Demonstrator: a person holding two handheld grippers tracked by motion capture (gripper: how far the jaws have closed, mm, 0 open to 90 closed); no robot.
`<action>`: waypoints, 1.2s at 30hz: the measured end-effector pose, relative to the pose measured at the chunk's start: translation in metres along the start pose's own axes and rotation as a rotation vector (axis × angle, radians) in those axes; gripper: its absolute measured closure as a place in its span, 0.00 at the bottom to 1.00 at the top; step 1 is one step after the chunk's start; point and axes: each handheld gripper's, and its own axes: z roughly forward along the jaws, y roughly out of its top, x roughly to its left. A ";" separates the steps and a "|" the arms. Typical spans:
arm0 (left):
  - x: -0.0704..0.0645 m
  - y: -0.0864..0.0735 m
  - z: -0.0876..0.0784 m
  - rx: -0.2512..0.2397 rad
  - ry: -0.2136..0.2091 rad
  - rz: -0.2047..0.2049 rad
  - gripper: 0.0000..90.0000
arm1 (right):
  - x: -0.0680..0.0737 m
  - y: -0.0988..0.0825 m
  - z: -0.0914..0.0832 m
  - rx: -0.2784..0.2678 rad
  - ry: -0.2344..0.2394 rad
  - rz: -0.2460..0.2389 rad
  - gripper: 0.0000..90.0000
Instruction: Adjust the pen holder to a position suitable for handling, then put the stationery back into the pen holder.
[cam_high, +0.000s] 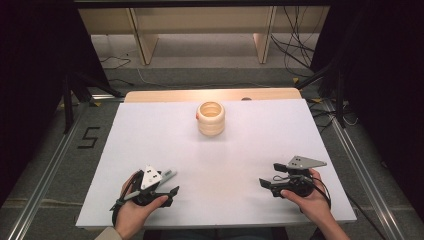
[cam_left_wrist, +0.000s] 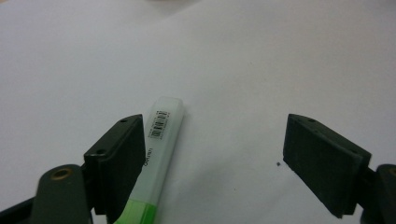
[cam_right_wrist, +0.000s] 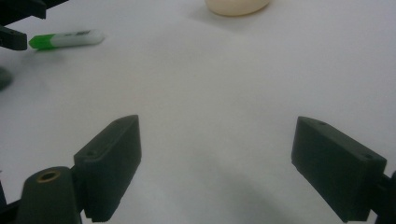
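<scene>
L gripper (cam_left_wrist: 212, 154) sits low over the white table (cam_high: 250, 150), jaws spread wide, nothing pinched. The highlighter (cam_left_wrist: 156, 158) lies flat on the sheet, hard up against the inner face of one jaw, green end toward the camera, pale body w/ barcode pointing away. Off-centre, that's the worry: close now and the far jaw sweeps it sideways, so it could roll or skid out instead of seating between the pads. R gripper (cam_right_wrist: 215, 163) is also gaping, empty, hovering over bare table near the front edge. Ribbed cream cup (cam_high: 210, 118) stands upright, well apart toward the far side; a loose pinch may drop the pen en route.
</scene>
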 end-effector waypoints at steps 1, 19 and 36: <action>0.000 0.000 0.000 -0.001 0.001 -0.001 0.23 | 0.000 0.000 0.000 -0.001 0.000 -0.001 0.19; 0.009 0.002 -0.002 -0.032 0.056 -0.052 0.23 | 0.002 0.002 0.002 -0.007 0.002 0.000 0.19; 0.029 0.003 -0.003 -0.015 0.149 -0.135 0.62 | 0.015 0.013 0.018 0.025 0.016 -0.081 0.60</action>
